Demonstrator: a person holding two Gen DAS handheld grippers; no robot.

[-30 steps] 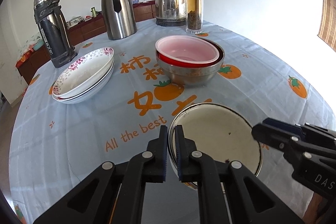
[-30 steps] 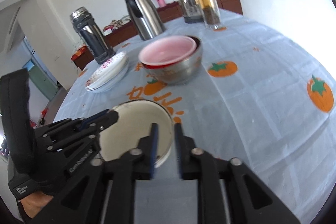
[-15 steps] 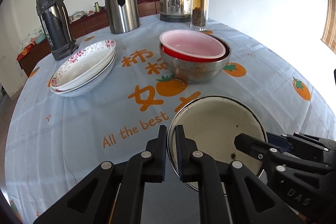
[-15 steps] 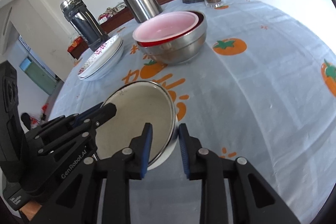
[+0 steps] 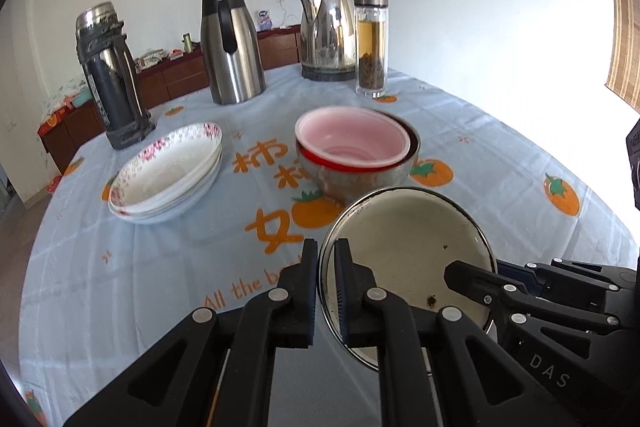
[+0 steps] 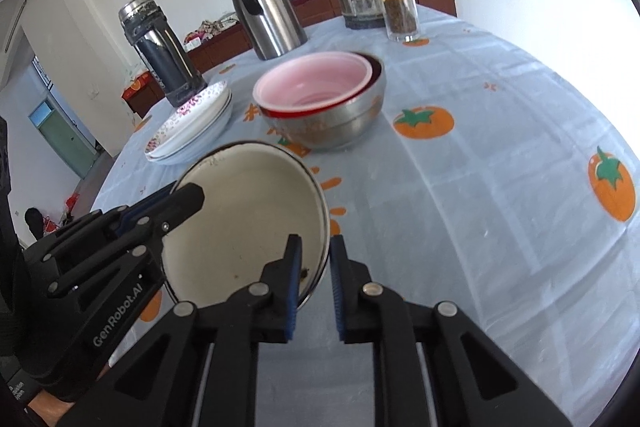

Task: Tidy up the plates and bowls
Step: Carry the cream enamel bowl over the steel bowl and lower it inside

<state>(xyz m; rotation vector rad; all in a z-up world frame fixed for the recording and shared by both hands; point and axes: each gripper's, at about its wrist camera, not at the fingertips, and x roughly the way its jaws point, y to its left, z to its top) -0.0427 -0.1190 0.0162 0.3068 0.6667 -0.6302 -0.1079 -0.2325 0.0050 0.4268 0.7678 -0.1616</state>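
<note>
A cream enamel bowl (image 5: pixel 408 247) with a dark rim is held tilted above the table. My left gripper (image 5: pixel 326 267) is shut on its left rim. My right gripper (image 6: pixel 314 263) straddles its right rim (image 6: pixel 256 211) with the jaws slightly apart. Beyond it stands a steel bowl (image 5: pixel 360 179) holding a red bowl and a pink bowl (image 5: pixel 352 137), also in the right wrist view (image 6: pixel 316 89). A stack of floral white plates (image 5: pixel 168 171) lies to the left, also in the right wrist view (image 6: pixel 192 119).
At the back of the round table with its orange-print cloth (image 5: pixel 160 267) stand a dark thermos (image 5: pixel 108 75), a steel carafe (image 5: pixel 232 47), an electric kettle (image 5: pixel 328 31) and a glass tea bottle (image 5: pixel 372 43). A low wooden cabinet (image 5: pixel 168 79) runs behind.
The enamel bowl has risen off the table and tilted up, carried toward the nested bowls. The right gripper's jaws have opened a little around its rim.
</note>
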